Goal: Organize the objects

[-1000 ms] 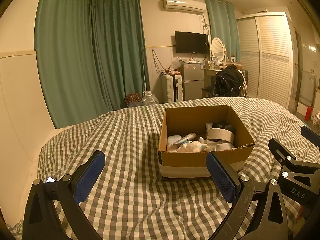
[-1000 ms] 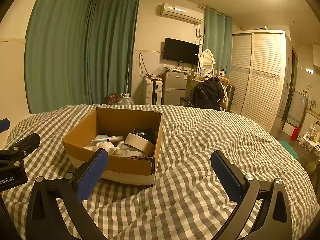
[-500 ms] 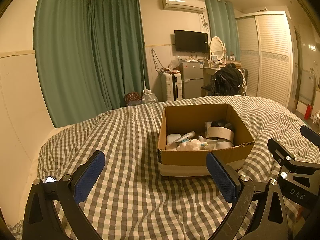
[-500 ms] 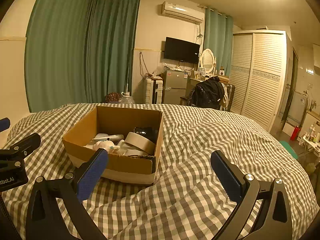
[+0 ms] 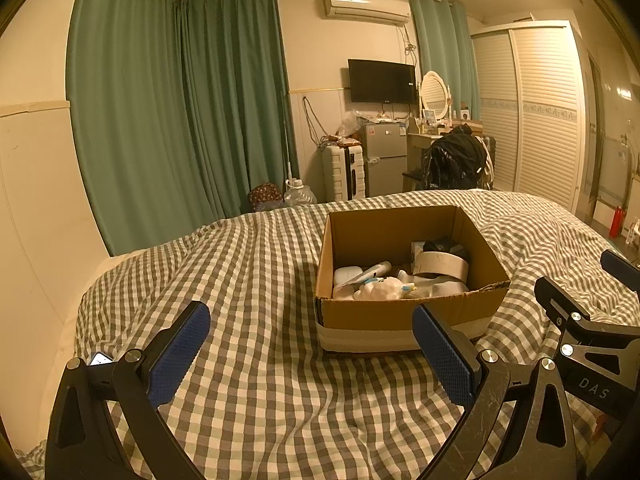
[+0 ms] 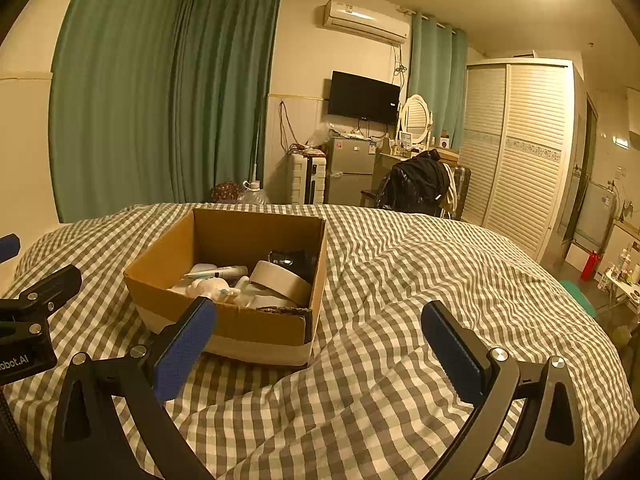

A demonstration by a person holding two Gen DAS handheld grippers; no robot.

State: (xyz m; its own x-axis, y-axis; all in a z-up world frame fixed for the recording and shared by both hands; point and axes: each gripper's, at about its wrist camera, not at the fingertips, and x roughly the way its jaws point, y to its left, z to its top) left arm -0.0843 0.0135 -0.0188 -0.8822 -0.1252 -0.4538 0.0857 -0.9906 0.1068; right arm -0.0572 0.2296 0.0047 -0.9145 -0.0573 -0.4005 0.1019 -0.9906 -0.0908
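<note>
An open cardboard box [image 5: 408,314] [image 6: 240,322] stands on a grey-checked bed cover [image 5: 256,380] [image 6: 384,376]. Inside lie a roll of tape [image 5: 440,265] [image 6: 280,280], a white tube [image 5: 370,271] [image 6: 222,271], a small white plush toy [image 5: 380,290] [image 6: 208,289], a black item [image 5: 442,245] [image 6: 292,260] and white containers. My left gripper [image 5: 310,344] hovers open in front of the box, a little to its left, holding nothing. My right gripper [image 6: 318,346] is open and empty, in front of the box's right corner. Each gripper shows at the edge of the other's view.
Green curtains [image 5: 180,112] hang behind the bed. Beyond the bed's far end stand a white suitcase [image 5: 344,172], a small fridge [image 5: 384,158], a chair with a black jacket [image 5: 454,160], a wall TV [image 5: 382,81] and a louvred wardrobe [image 5: 528,112]. A phone [image 5: 100,359] lies at the left edge.
Both views have shifted only slightly; the box sits a touch higher in the left wrist view. Both grippers stay open and nothing in the box has moved.
</note>
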